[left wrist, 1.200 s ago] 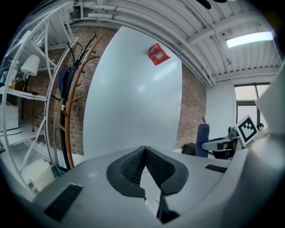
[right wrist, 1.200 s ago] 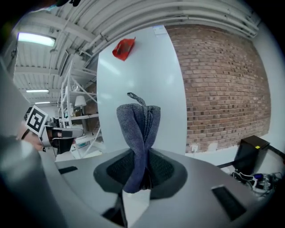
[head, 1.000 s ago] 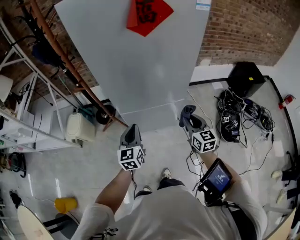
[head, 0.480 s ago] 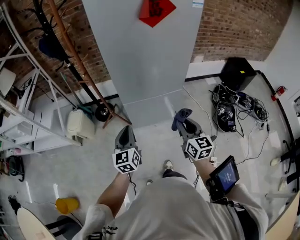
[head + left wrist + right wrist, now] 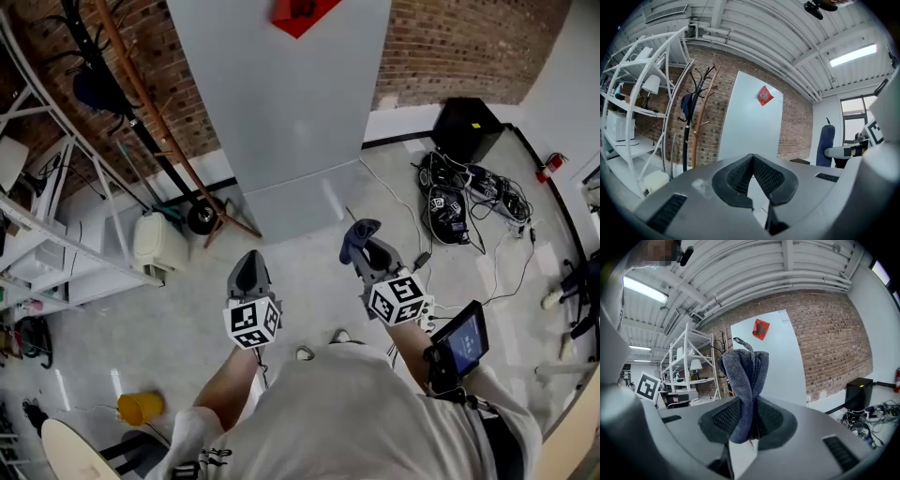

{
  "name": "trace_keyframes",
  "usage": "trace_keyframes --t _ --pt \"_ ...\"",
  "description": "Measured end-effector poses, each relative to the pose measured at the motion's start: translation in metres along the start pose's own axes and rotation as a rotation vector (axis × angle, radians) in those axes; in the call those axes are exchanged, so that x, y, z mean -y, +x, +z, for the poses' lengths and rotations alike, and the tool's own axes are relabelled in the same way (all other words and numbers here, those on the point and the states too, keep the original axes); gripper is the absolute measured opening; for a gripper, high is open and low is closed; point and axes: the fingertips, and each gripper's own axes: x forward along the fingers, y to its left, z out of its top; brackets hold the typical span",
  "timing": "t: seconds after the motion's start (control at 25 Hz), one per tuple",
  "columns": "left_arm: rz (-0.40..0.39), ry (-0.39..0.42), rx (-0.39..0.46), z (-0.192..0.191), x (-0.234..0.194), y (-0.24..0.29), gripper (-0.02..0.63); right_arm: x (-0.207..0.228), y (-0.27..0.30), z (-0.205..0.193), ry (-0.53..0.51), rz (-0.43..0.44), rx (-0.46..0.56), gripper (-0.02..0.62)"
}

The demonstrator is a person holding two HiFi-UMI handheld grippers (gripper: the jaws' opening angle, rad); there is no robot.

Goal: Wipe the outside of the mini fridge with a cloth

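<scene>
Right gripper (image 5: 749, 414) on cloth (image 5: 747, 371) (fridge (image 5: 281, 94) ahead)

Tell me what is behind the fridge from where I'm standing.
A brick wall shows on both sides of the fridge and seems to run on behind it. The fridge's own body covers that stretch, so anything directly behind it cannot be seen.

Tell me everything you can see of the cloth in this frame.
The cloth is dark blue-grey with a looped, terry-like texture, likely microfibre. Bunched into vertical folds, it is pinched near its lower end by the right gripper, jaws shut on it, the rest standing up past them with a small corner poking out. It touches only those jaws; in the head view it is held short of the grey fridge, not against it.
</scene>
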Motion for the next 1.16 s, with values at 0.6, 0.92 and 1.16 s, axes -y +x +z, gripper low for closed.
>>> trace_keyframes --t 0.6,0.92,1.16 --pt "-0.045 -0.002 -0.024 -0.014 0.035 0.002 0.003 0.016 -0.031 -0.009 -0.014 -0.036 -0.018 0.089" --pt "-0.078 -0.031 -0.035 -0.019 0.044 0.01 0.003 0.023 -0.035 -0.011 -0.025 -0.07 -0.043 0.089" --pt "-0.092 -0.042 -0.046 -0.026 0.047 0.011 0.003 0.019 -0.033 -0.013 -0.026 -0.07 -0.05 0.089"
